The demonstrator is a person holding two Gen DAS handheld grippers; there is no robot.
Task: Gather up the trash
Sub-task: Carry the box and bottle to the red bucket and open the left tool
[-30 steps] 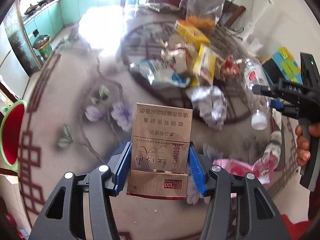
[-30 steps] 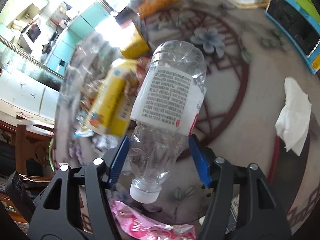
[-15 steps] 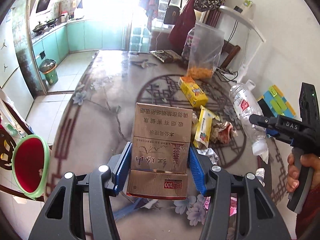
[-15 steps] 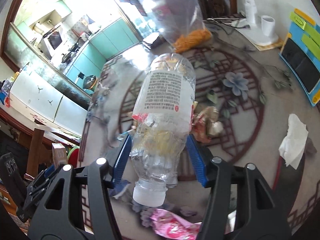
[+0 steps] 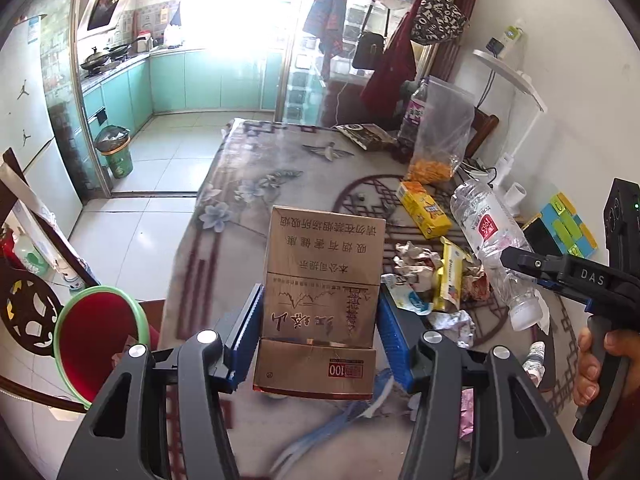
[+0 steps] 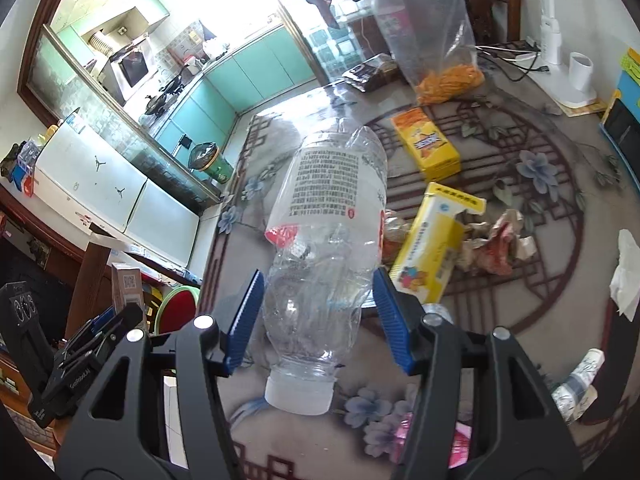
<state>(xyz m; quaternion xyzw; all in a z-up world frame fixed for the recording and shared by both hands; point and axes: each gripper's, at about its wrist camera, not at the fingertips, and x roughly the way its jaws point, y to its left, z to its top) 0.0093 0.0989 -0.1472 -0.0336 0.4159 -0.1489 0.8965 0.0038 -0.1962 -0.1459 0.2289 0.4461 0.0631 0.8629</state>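
My left gripper (image 5: 318, 338) is shut on a gold cigarette carton (image 5: 322, 280), held upright above the table's near left part. My right gripper (image 6: 318, 316) is shut on an empty clear plastic bottle (image 6: 328, 232), cap toward the camera; the bottle also shows in the left wrist view (image 5: 488, 244). Loose trash lies on the table: a yellow box (image 6: 430, 148), a torn yellow carton (image 6: 434, 240), crumpled wrappers (image 6: 496, 242), a white tissue (image 6: 626, 276) and a pink wrapper (image 5: 466, 408).
A red bin with a green rim (image 5: 100, 344) stands on the floor left of the table. A clear bag of orange snacks (image 6: 434, 40) and a dark packet (image 5: 366, 136) sit at the table's far end. A dark chair (image 5: 24, 304) is beside the bin.
Both grippers have risen well above the table with their loads, so the view now takes in the whole table and the kitchen. Both grips are unchanged.
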